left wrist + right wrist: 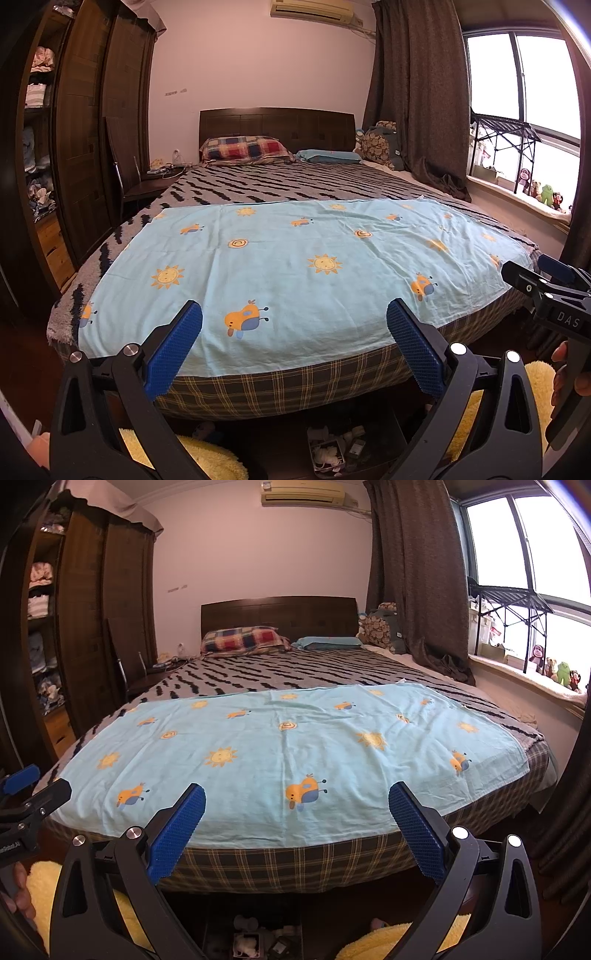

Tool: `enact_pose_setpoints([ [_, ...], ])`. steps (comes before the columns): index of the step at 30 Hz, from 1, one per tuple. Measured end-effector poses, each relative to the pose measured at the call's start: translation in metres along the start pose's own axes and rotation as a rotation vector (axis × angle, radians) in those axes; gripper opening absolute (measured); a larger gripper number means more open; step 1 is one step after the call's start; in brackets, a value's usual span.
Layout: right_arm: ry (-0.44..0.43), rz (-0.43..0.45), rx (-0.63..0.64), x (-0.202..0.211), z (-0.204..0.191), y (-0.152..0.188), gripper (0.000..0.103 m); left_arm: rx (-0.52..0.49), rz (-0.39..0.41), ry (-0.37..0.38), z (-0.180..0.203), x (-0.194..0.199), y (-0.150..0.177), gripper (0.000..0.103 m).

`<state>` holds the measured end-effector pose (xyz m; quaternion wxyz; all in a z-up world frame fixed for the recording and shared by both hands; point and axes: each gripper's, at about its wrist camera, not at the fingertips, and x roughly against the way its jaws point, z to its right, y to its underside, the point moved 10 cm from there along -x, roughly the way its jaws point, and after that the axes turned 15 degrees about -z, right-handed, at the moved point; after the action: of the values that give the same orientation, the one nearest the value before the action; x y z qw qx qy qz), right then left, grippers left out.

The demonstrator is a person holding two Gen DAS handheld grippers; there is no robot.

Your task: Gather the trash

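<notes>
Matt cotton sheet (295,258), dark wood headboard (277,122)

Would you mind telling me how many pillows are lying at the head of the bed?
2: a plaid pillow on the left before the headboard, and a light blue pillow to its right. Others may be hidden behind them.

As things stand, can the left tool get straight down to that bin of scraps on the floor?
Probably yes: the left tool is open and empty, and the bin sits right below it, uncovered.

the bed (295,273) top lies flat and bare ahead; wardrobe (85,122) crowds its left side, curtain (417,92) and windowsill (517,195) its right.
</notes>
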<state>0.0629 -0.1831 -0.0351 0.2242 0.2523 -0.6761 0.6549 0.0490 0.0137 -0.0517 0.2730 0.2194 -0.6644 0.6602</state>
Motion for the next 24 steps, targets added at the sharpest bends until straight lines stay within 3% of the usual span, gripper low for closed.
enact_pose_setpoints([
  [24,-0.007,-0.008,-0.017,-0.0029,0.0065,0.0020,0.100,0.001,-0.011,0.007,0.0054,-0.0033,0.0007,0.095],
])
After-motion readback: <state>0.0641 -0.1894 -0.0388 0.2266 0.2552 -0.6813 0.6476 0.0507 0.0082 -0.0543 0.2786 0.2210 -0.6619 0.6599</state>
